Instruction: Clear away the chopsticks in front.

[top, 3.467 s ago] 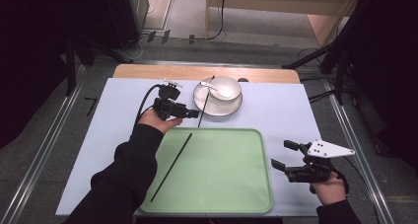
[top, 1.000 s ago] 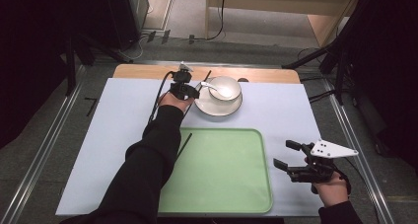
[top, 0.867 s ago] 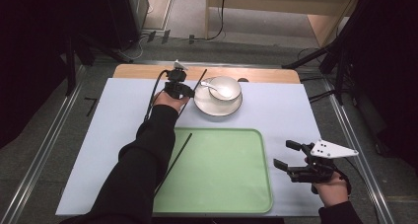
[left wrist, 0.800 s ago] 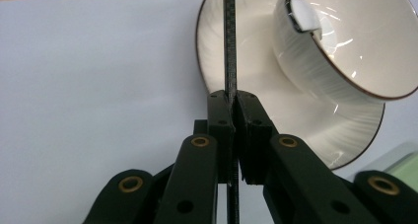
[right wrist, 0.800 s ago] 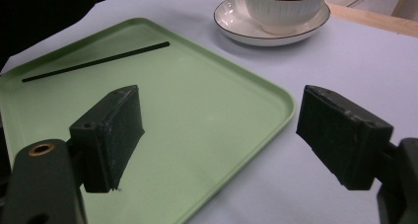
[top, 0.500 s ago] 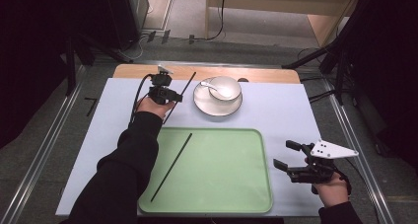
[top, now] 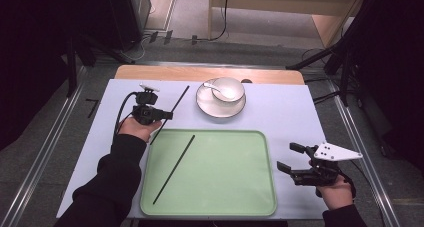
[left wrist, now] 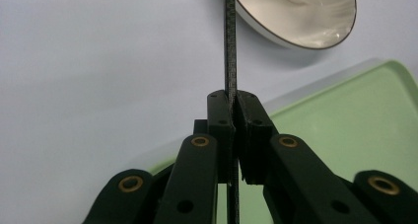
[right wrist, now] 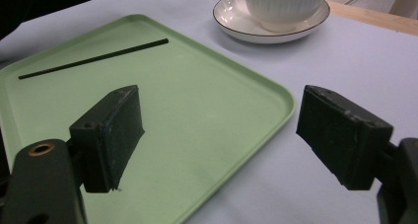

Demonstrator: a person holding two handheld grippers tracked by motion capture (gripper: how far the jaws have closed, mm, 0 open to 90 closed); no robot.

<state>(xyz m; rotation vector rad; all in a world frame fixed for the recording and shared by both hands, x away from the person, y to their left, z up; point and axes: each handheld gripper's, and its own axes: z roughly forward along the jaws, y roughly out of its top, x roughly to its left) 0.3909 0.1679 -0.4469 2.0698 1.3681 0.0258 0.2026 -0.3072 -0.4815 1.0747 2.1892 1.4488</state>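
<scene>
My left gripper [top: 167, 115] hovers over the white table left of the plate, shut on a thin black chopstick [top: 180, 98] that slants up toward the plate. In the left gripper view the jaws [left wrist: 234, 98] pinch that chopstick [left wrist: 230, 46] upright between them. A second black chopstick [top: 174, 169] lies slantwise on the green tray [top: 250, 197], also seen as the chopstick [right wrist: 93, 58] in the right gripper view. My right gripper [top: 288, 156] rests open just off the tray's right edge, with nothing between its jaws [right wrist: 222, 115].
A white bowl [top: 227, 88] holding a white spoon [top: 214, 87] stands on a white plate [top: 210, 107] behind the tray. A wooden strip [top: 210, 73] borders the table's far edge. A metal rail [top: 45, 152] runs along the left side.
My left hand has drawn back from beside the bowl, leftward and nearer the person, carrying the chopstick with it. The right gripper has stayed where it was.
</scene>
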